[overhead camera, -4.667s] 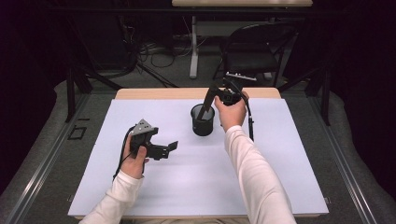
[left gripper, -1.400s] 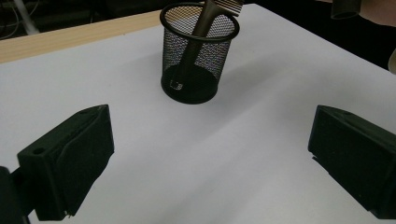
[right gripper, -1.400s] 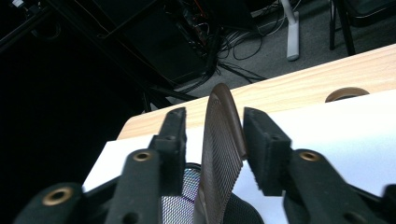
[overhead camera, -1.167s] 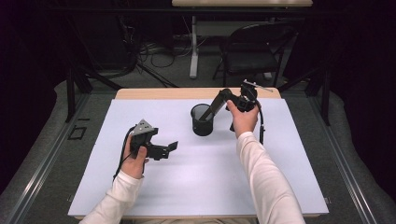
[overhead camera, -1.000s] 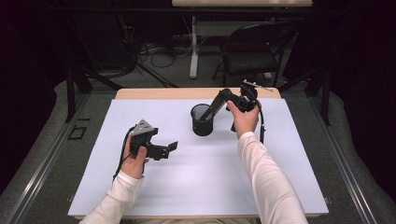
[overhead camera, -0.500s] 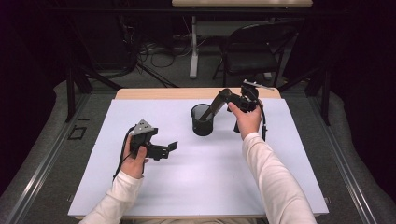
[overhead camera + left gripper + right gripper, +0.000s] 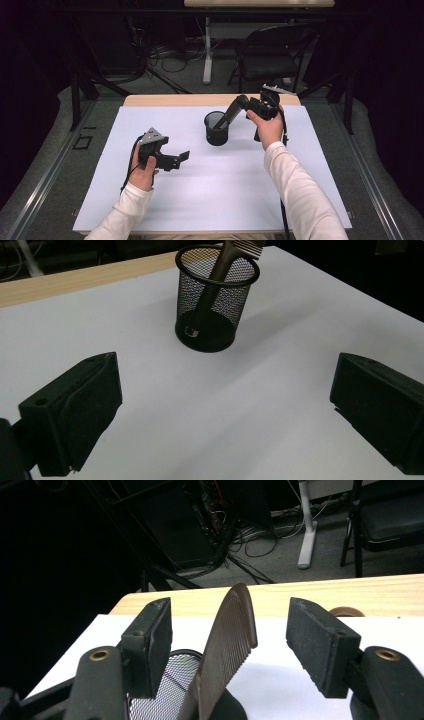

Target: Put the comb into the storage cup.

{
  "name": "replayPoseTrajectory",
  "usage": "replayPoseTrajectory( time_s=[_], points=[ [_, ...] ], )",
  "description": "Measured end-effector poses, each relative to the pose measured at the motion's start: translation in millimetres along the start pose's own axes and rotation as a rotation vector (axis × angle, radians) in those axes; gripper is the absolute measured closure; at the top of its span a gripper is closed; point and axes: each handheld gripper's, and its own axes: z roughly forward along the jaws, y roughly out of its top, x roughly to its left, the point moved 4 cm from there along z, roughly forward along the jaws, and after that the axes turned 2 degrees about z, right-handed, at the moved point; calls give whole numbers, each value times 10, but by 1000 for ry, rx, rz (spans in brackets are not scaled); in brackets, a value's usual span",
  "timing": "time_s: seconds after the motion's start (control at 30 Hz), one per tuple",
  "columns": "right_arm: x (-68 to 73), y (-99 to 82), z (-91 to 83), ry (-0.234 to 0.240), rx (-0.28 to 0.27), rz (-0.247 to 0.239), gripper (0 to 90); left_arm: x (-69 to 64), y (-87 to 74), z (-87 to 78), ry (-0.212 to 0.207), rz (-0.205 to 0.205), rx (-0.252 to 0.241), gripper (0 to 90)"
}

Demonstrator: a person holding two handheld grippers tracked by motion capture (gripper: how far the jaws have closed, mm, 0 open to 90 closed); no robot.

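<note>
Nearest the person, the left gripper (image 7: 176, 160) rests low over the white worktop (image 7: 215, 200) with its fingers (image 7: 75, 410) spread wide and nothing between them. Farther on, near the middle of the worktop, stands a black mesh cup (image 7: 216, 128). A brown comb (image 7: 225, 650) leans in it, handle end down at the bottom, toothed end sticking out above the rim. The right gripper (image 7: 227, 630) sits around that upper end, its fingers (image 7: 320, 645) having just been opening, clear of the comb on both sides.
</note>
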Motion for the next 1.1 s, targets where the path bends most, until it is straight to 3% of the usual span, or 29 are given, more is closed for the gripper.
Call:
replayPoseTrajectory(
  time_s=[0.37, 0.5, 0.6, 0.97, 1.1],
  points=[
    [43, 56, -130, 19, -8, -21, 312, 17, 9, -17, 3, -6, -5, 7],
    [70, 90, -184, 2, -21, -72, 301, 19, 14, -26, 3, -8, -5, 7],
    [80, 109, -223, -8, -9, -73, 290, 27, 20, -40, 4, -7, -7, 7],
    [89, 165, -384, -28, -24, -150, 215, 77, 52, -104, 5, -20, -21, 7],
    [117, 178, -458, -52, -27, -216, 150, 101, 69, -136, 6, -27, -29, 8]
  ],
)
